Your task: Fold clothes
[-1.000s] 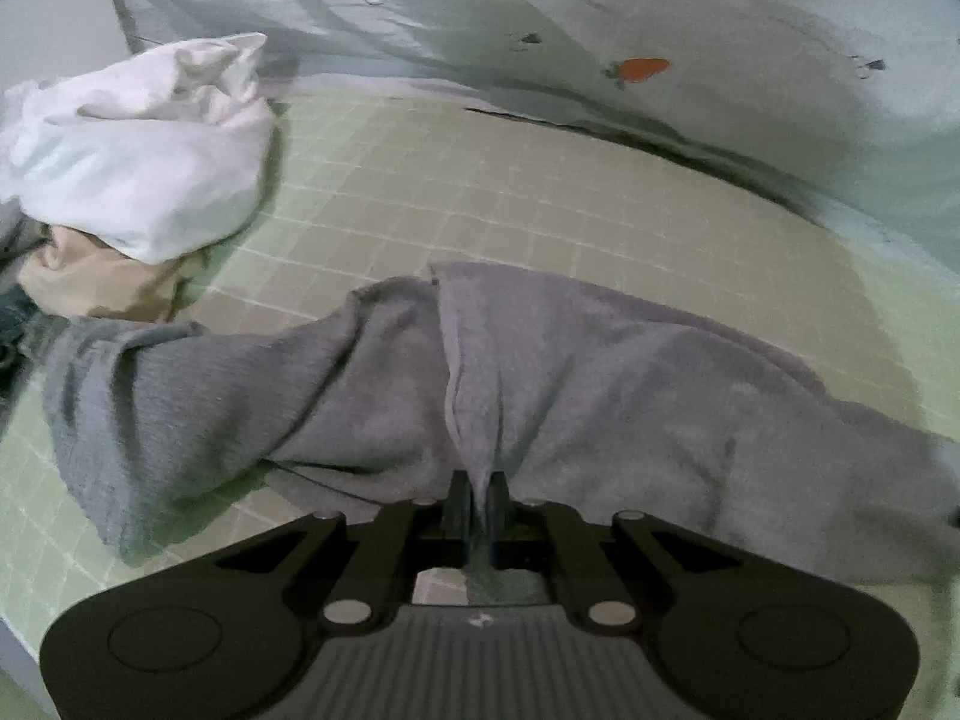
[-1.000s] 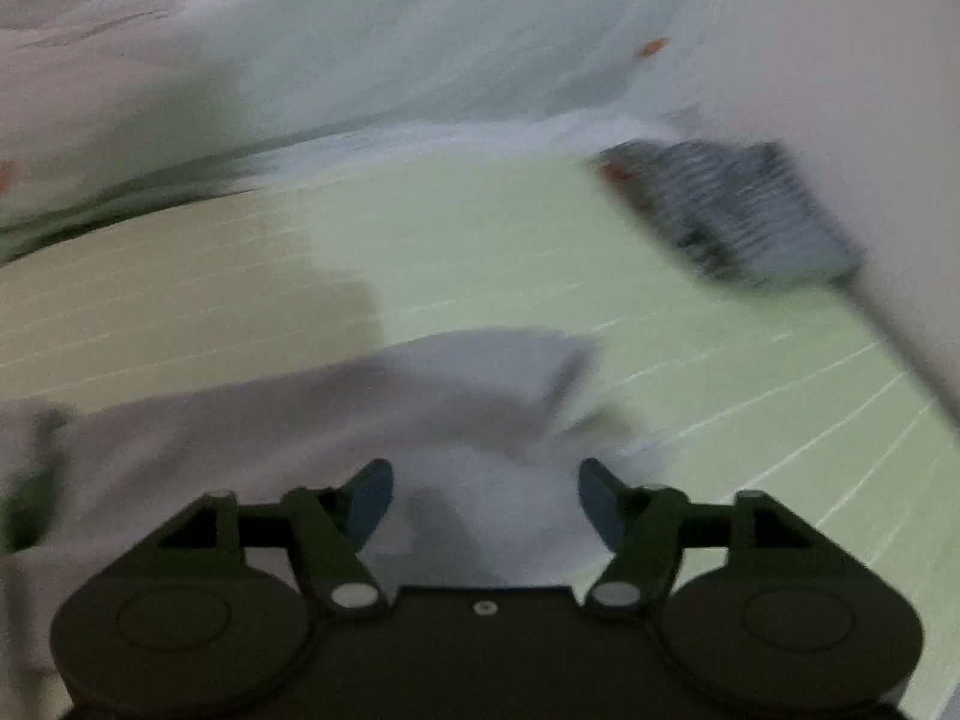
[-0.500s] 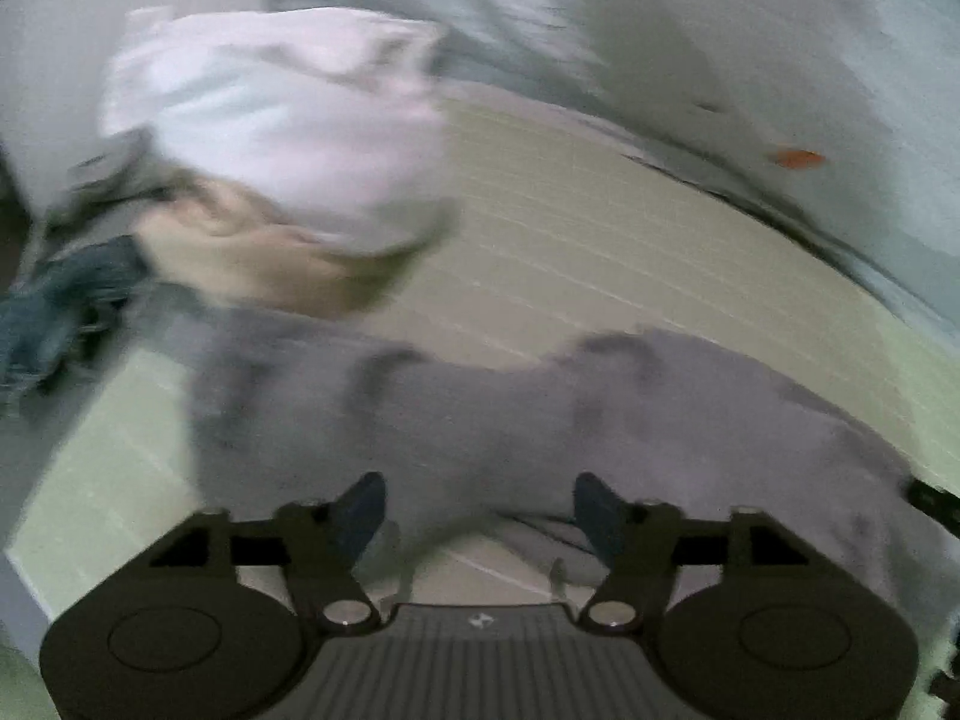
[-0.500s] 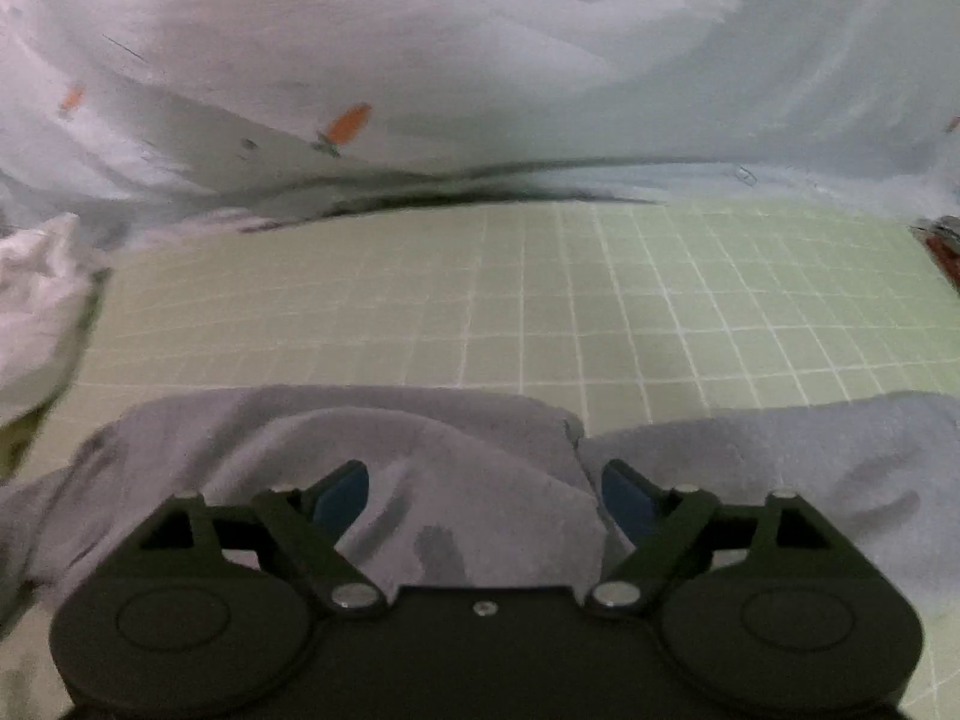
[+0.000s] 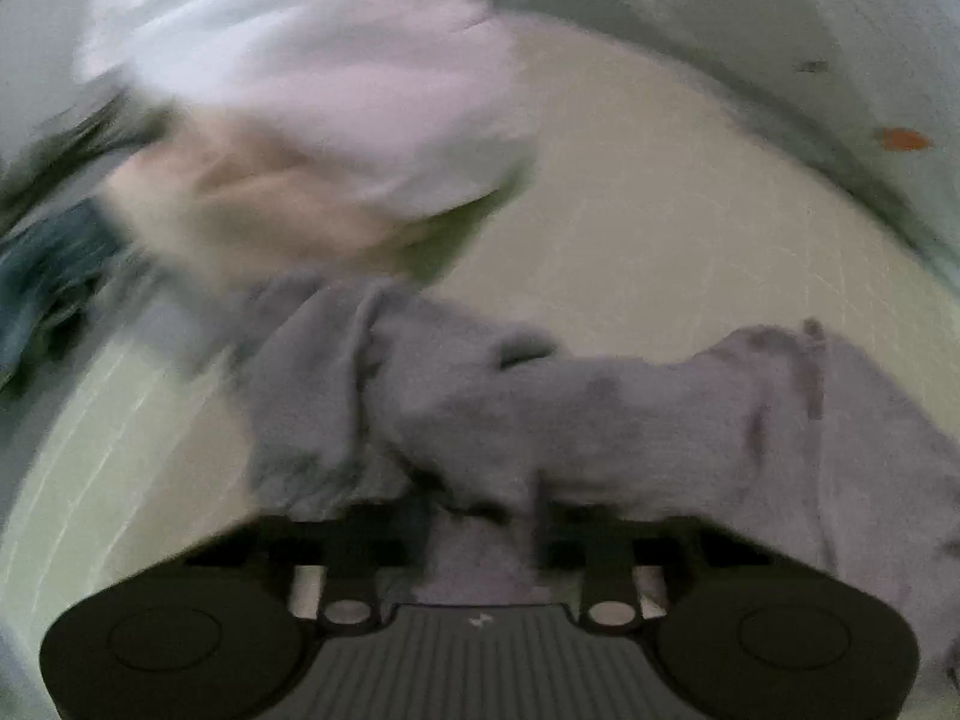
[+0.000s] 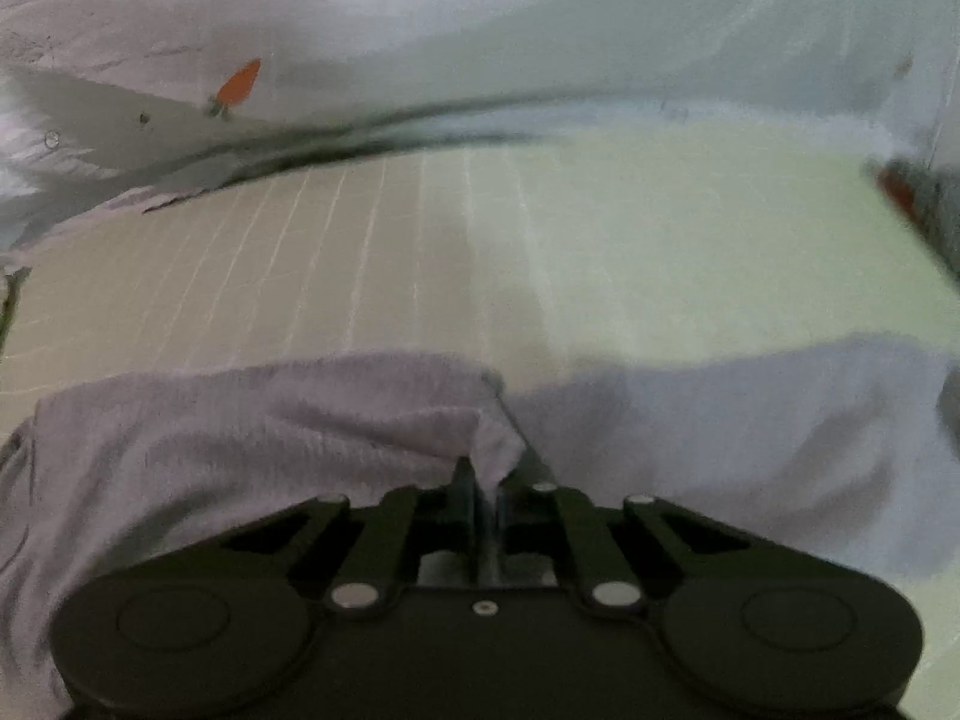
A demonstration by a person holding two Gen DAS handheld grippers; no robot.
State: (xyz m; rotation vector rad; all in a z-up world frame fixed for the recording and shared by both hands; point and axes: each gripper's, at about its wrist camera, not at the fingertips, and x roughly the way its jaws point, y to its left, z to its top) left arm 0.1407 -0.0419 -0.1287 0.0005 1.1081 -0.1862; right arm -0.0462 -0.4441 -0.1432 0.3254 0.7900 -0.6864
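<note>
In the right wrist view the right gripper (image 6: 483, 483) sits lowest in the frame, its jaws pressed together on a raised fold of the grey garment (image 6: 252, 432), which peaks up just ahead of the fingers. The rest of that garment lies spread to both sides of the gripper on the pale green gridded mat (image 6: 630, 252). Past the mat's far edge a light blue sheet (image 6: 540, 30) rises, printed with a small orange carrot (image 6: 239, 84).

In the left wrist view, which is badly blurred, the left gripper (image 5: 483, 522) has its jaws closing, and a bunch of the grey garment (image 5: 600, 414) is between them; the fingers look only partly drawn in, and cloth covers their tips. The garment runs from the gripper out to the right across the mat (image 5: 690, 228) and up to the left in a thick twisted fold. Just beyond that fold lies a heap of other clothes: a white piece (image 5: 312, 66) on top, a beige piece (image 5: 240, 204) under it, and a dark blue piece (image 5: 42, 276) at the left edge. The sheet (image 5: 780, 6) closes the far side
</note>
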